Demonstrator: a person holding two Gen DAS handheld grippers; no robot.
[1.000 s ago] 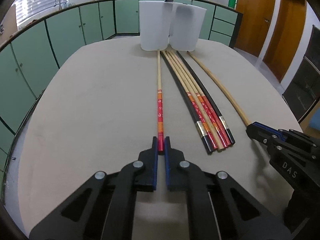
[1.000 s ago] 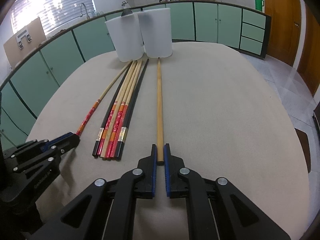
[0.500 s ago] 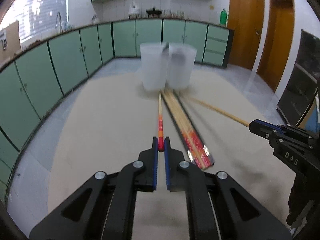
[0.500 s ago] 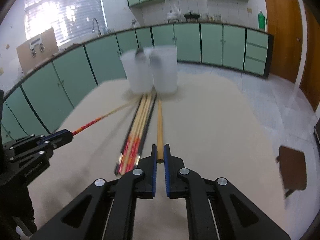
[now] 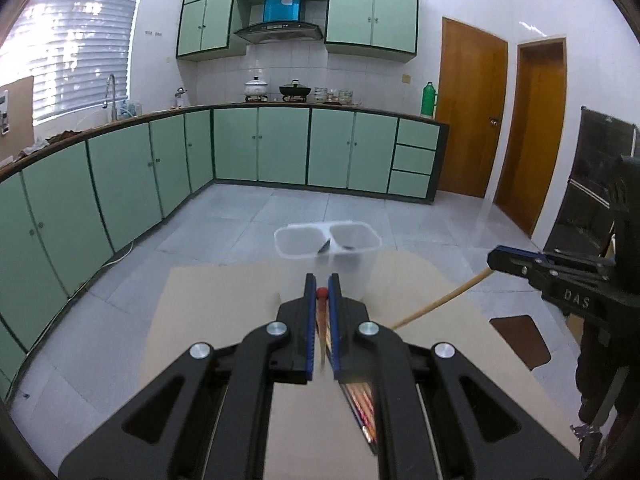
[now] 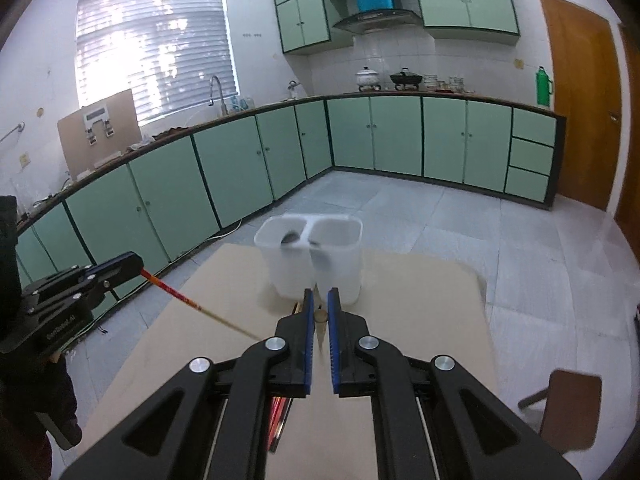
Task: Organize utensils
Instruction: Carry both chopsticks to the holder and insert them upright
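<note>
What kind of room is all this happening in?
A home kitchen, most likely: green cabinets run along the walls, pots sit on a stove under a range hood, and a sink tap stands by the window.
</note>
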